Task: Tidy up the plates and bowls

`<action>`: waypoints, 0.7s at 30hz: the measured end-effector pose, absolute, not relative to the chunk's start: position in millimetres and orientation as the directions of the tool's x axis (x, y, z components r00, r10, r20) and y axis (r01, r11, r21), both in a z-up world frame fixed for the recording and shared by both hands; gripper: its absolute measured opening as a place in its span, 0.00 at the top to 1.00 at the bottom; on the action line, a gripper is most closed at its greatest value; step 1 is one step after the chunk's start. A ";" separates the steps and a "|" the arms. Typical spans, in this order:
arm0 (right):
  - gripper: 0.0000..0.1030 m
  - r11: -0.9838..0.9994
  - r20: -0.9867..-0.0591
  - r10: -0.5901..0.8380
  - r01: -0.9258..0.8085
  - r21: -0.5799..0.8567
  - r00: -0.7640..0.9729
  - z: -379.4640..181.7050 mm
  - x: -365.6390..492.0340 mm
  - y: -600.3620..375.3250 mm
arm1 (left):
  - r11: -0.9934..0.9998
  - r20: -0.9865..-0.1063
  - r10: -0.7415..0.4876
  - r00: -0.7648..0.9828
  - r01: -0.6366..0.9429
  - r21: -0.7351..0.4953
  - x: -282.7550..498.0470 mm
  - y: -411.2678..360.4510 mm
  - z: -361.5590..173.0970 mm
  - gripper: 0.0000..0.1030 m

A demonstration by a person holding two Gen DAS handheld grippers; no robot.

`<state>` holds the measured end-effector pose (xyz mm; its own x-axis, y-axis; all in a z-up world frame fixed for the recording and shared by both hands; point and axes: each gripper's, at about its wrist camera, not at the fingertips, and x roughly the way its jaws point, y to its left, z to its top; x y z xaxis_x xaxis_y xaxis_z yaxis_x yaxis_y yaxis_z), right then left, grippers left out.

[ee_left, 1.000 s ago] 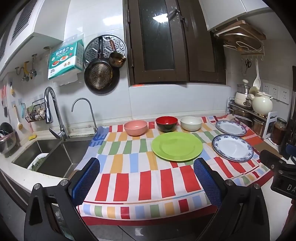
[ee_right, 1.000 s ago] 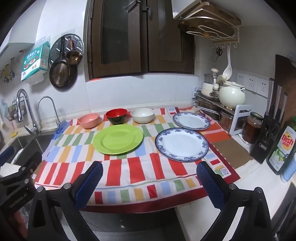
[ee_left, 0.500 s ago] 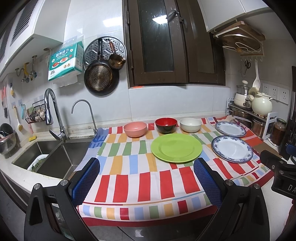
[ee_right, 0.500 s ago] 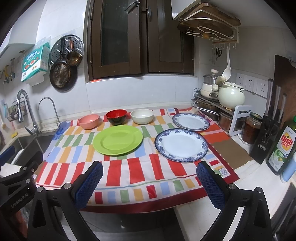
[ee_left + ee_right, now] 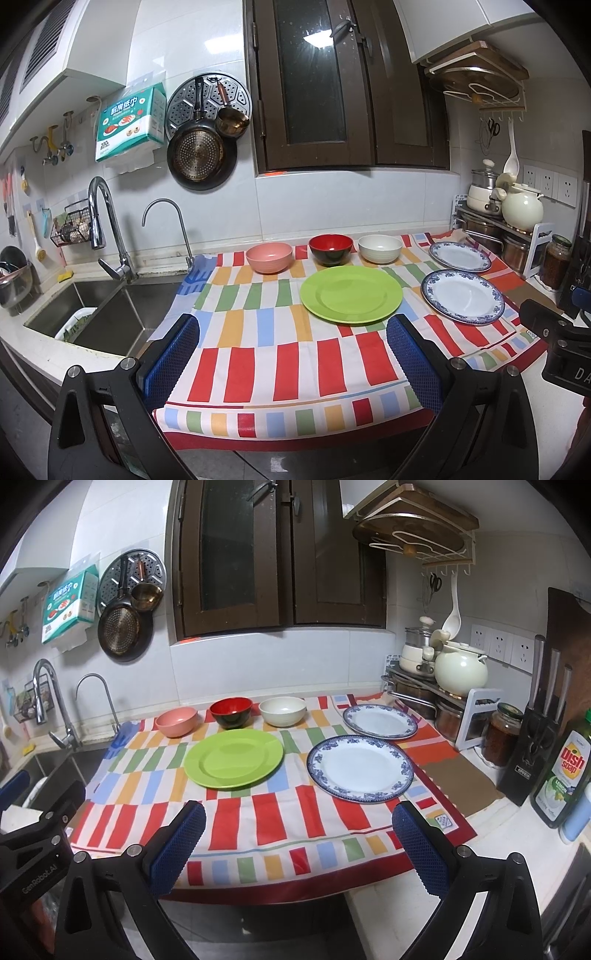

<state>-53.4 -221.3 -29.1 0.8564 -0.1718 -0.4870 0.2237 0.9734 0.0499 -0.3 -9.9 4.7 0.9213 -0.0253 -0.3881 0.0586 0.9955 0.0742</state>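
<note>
On a striped cloth (image 5: 258, 354) lie a green plate (image 5: 351, 295) (image 5: 233, 757), a near blue-rimmed white plate (image 5: 462, 296) (image 5: 360, 768) and a far blue-rimmed plate (image 5: 460, 256) (image 5: 379, 721). Behind them stand a pink bowl (image 5: 269, 257) (image 5: 176, 721), a red-and-black bowl (image 5: 330, 249) (image 5: 231, 712) and a white bowl (image 5: 379, 249) (image 5: 282, 711). My left gripper (image 5: 291, 362) and right gripper (image 5: 299, 849) are open and empty, held above the counter's front edge, well short of the dishes.
A sink (image 5: 96, 310) with two taps lies left of the cloth. A rack with pots and a cream kettle (image 5: 460, 672), a jar (image 5: 502, 734), a knife block (image 5: 532, 753) and a dish soap bottle (image 5: 561, 775) stand at the right.
Both wrist views have shifted only slightly; the dishes sit a touch lower in the left view. Nothing on the cloth has moved.
</note>
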 end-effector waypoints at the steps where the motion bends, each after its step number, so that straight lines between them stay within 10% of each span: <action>1: 0.01 0.974 -0.487 -0.171 0.223 0.050 0.857 -29.1 -53.2 -221.5 | 0.996 -0.388 -0.025 0.921 0.059 0.074 -0.4 -10.1 4.8 0.00; 21: 0.00 0.973 -0.484 -0.171 0.224 0.053 0.858 -27.1 -57.0 -224.9 | 0.995 -0.382 -0.024 0.924 0.058 0.078 -1.3 -15.6 10.4 0.00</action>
